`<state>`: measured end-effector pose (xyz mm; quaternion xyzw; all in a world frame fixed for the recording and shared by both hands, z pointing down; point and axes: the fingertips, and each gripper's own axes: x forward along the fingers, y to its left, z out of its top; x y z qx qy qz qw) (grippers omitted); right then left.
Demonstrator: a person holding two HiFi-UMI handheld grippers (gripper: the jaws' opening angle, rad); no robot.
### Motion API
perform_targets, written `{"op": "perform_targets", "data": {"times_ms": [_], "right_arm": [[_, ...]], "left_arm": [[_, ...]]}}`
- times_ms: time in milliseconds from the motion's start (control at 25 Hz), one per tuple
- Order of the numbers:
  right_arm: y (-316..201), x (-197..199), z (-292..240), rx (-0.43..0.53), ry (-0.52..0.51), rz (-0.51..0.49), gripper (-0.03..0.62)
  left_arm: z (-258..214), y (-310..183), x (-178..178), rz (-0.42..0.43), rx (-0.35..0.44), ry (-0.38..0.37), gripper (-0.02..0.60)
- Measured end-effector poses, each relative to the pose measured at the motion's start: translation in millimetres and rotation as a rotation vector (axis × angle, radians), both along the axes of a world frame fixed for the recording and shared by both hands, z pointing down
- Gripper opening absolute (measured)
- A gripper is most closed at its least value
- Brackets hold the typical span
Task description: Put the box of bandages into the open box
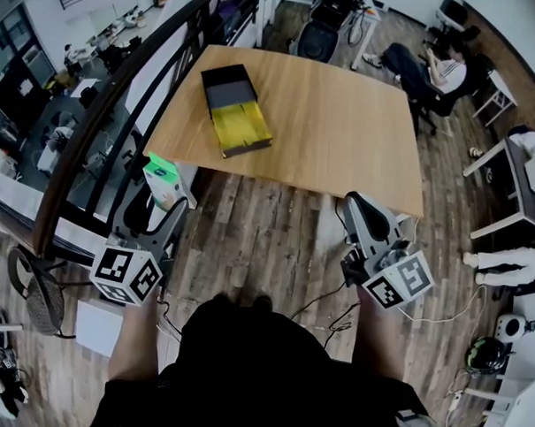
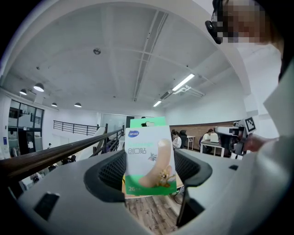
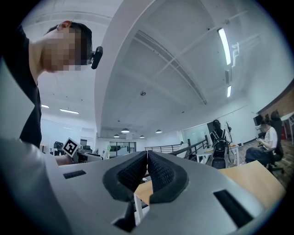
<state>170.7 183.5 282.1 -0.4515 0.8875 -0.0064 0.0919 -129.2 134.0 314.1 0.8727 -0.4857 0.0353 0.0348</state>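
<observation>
While the box of bandages (image 2: pixel 148 151) is being gripped upright between the pads of the left tool (image 1: pixel 175 211), its front is being shown to the left gripper view: characters "创口贴", "26" at lower left, and a cartoon plaster. The blue oval logo is too small to be read. The right tool (image 3: pixel 147 166) is being held with its jaws pressed together on nothing. Both tools are being held just short of the near edge of the bench (image 1: pixel 351 123), over the wood floor (image 1: pixel 266 235). The open box (image 1: pixel 240 127) is lying near the bench's left edge, with bare benchtop to its right.
</observation>
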Motion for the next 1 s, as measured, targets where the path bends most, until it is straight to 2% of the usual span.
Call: {"op": "perform_targets", "data": {"times_ms": [240,440,720,1000], "right_arm": [[1.2,7.4,8.5,-0.011,-0.01,-0.02,0.035],[-9.1,6.1,17.8,-0.038,-0.013,-0.031,0.035],[-39.6,3.6,25.9,-0.069,0.005,-0.023,0.037],[-93.4,-3.8,40.4,-0.108,0.011,-0.004,0.037]], "left_arm": [[7.5,11.1,3.3,-0.029,-0.017,-0.011,0.334],[15.5,1.0,0.7,-0.038,-0.034,-0.009,0.334],[28.0,-36.3,-0.5,-0.029,-0.048,0.019,0.334],[45.3,-92.7,-12.7,-0.027,-0.074,0.029,0.334]]}}
